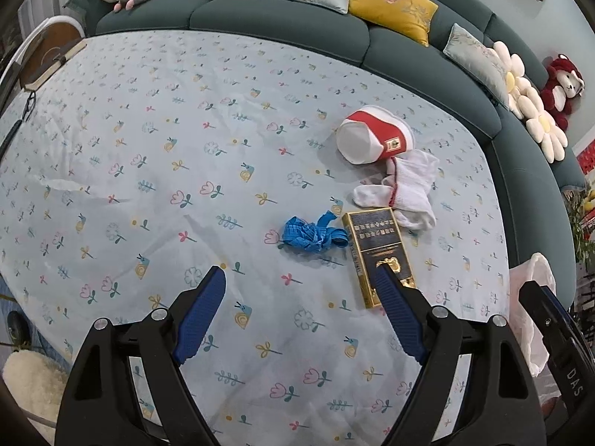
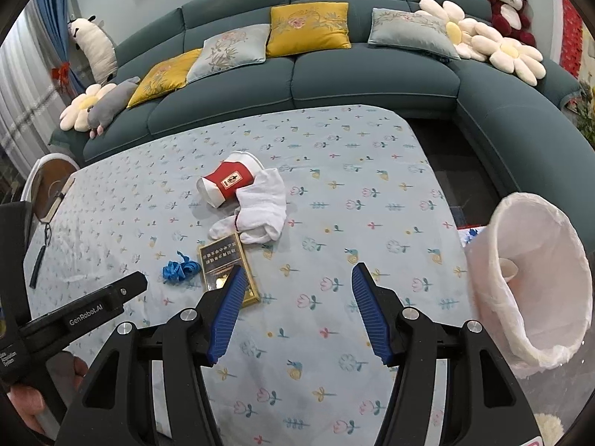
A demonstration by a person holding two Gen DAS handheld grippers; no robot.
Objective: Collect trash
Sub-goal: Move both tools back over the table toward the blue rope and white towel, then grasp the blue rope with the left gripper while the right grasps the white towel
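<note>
Both claws hang released over the flower-print cloth of the bench (image 1: 148, 156), blue pads spread with nothing between them. Left claw (image 1: 301, 278) is nearest the trash: its right pad overlaps the near end of the flat gold-and-black carton (image 1: 375, 245), whose long axis runs away toward the upper frame. Crumpled blue strips (image 1: 310, 236) lie just left of the carton, white socks (image 1: 407, 189) and a red-and-white paper cup (image 1: 372, 139) beyond. Right claw (image 2: 295, 278) sits right of the carton (image 2: 223, 260), nearer the white-lined bin (image 2: 535, 278) at right.
</note>
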